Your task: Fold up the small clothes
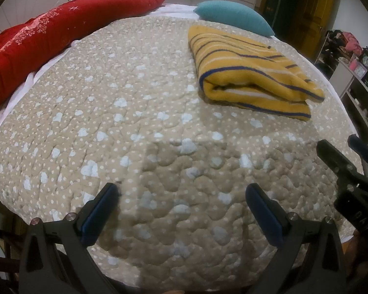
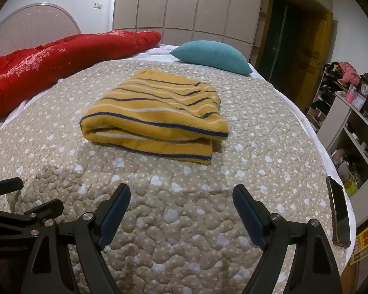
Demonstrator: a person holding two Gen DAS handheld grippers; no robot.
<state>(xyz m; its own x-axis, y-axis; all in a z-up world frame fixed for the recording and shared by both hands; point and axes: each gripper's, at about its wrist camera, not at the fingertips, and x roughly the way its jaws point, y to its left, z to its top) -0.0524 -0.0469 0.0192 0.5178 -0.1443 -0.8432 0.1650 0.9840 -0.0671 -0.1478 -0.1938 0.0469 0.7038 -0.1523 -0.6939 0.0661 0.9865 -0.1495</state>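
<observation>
A yellow garment with blue and white stripes (image 1: pixel 252 73) lies folded in a thick rectangle on the beige quilted bed (image 1: pixel 110 122). It also shows in the right wrist view (image 2: pixel 157 122), near the bed's middle. My left gripper (image 1: pixel 181 193) is open and empty over the quilt's near edge, well short of the garment. My right gripper (image 2: pixel 181 196) is open and empty too, in front of the garment and apart from it. The right gripper also shows at the right edge of the left wrist view (image 1: pixel 341 156).
A red quilt (image 2: pixel 49 63) lies along the bed's left side. A teal pillow (image 2: pixel 211 56) sits at the far end. A phone (image 2: pixel 338 215) lies at the bed's right edge. Shelves with clutter (image 2: pixel 350 112) stand to the right; wardrobes stand behind.
</observation>
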